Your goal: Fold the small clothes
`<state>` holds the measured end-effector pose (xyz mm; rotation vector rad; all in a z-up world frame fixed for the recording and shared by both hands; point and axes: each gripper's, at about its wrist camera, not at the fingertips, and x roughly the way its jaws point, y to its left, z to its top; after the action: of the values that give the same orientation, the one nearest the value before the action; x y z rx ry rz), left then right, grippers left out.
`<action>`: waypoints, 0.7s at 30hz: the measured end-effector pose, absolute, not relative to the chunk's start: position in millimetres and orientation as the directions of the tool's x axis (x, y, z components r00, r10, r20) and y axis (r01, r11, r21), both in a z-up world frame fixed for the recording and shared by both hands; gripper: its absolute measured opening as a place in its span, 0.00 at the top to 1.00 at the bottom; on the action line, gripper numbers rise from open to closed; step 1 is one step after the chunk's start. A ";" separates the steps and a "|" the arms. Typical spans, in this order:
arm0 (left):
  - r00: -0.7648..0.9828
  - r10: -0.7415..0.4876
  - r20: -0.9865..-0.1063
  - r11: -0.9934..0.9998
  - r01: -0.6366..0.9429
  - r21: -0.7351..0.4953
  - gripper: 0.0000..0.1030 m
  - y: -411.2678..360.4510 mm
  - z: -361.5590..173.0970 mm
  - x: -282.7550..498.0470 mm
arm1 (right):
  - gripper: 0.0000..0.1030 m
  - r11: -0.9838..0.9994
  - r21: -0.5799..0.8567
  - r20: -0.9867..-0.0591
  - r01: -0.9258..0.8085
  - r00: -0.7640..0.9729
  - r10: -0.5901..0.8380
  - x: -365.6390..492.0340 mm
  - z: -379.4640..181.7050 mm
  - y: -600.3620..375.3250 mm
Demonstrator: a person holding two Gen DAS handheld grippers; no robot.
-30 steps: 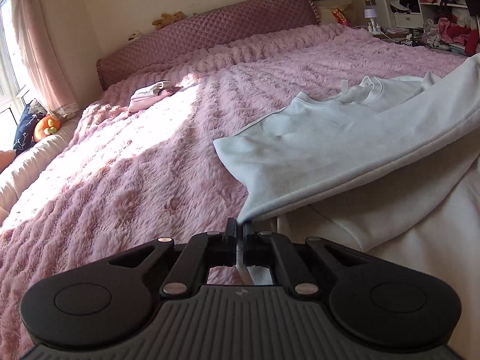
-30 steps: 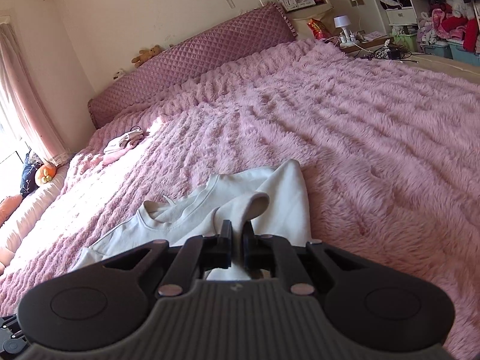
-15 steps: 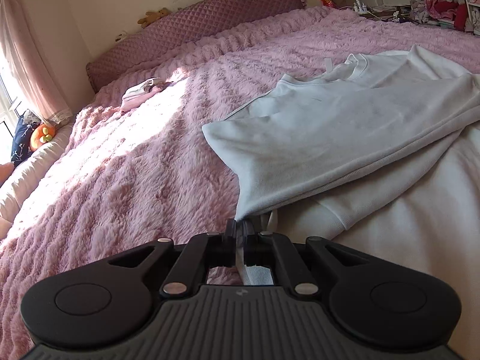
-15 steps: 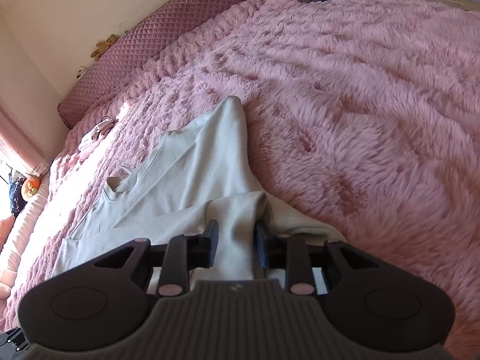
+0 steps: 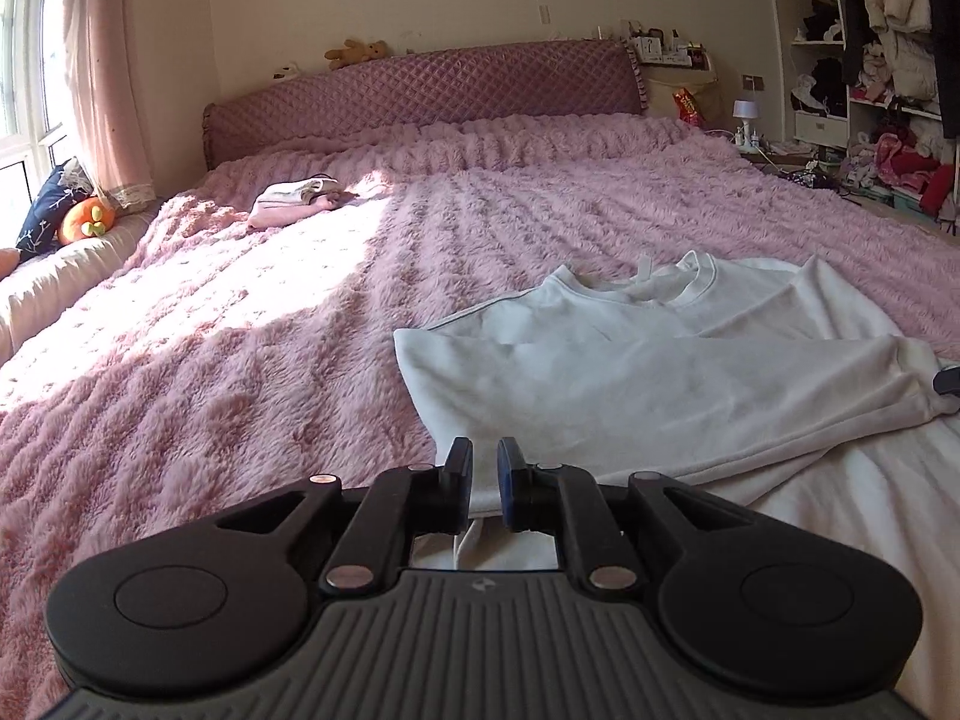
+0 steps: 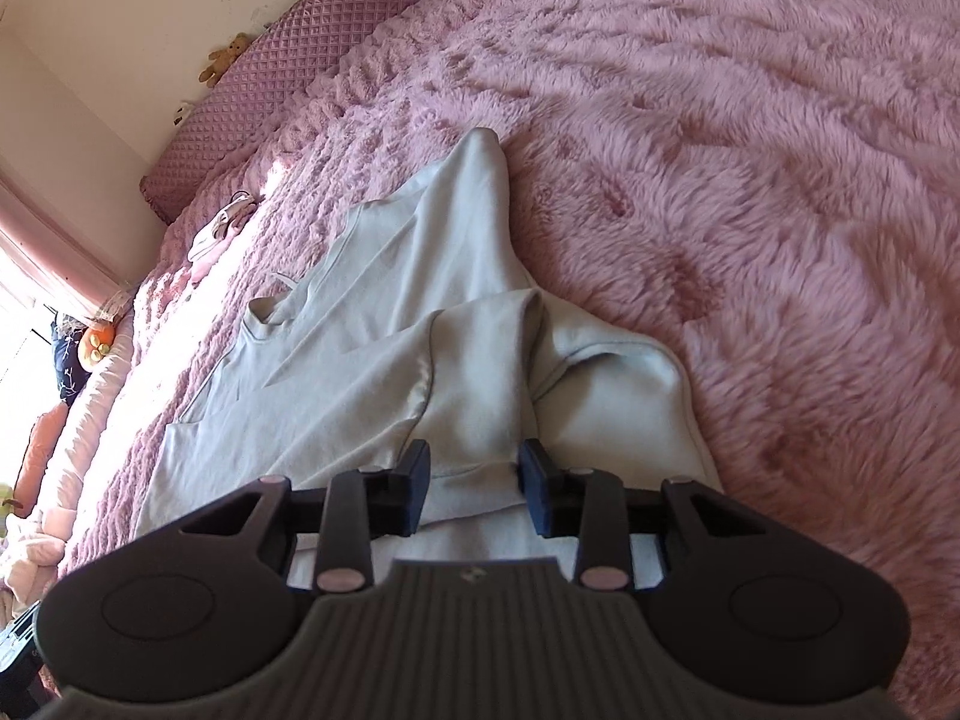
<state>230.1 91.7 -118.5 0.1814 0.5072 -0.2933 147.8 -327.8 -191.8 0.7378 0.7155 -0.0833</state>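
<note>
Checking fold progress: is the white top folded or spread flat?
Partly folded: the white top has one layer doubled over itself on the pink blanket.

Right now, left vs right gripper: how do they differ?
The left gripper has a narrow gap between its fingers; the right gripper gapes wide. Left sits at the white sweatshirt fold's corner; right straddles its bunched sleeve. Both are open, gripping nothing.
</note>
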 end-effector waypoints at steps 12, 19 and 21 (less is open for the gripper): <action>0.720 -0.167 -0.674 0.984 0.161 -0.072 0.84 89.4 -166.8 286.1 | 1.00 0.807 0.504 -0.639 0.307 0.762 0.110 134.6 -182.1 -332.0; 0.722 -0.190 -0.666 0.979 0.191 -0.073 0.84 91.4 -165.6 273.6 | 1.00 0.787 0.514 -0.647 0.342 0.756 0.095 128.2 -198.5 -338.5; 0.727 -0.218 -0.652 0.975 0.196 -0.107 0.82 94.0 -153.7 266.0 | 1.00 0.777 0.542 -0.623 0.320 0.773 0.116 122.8 -189.3 -337.2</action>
<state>266.0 94.0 -153.7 -0.0310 0.7221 -0.2282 122.8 -337.2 -189.3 0.6843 0.6903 -0.1206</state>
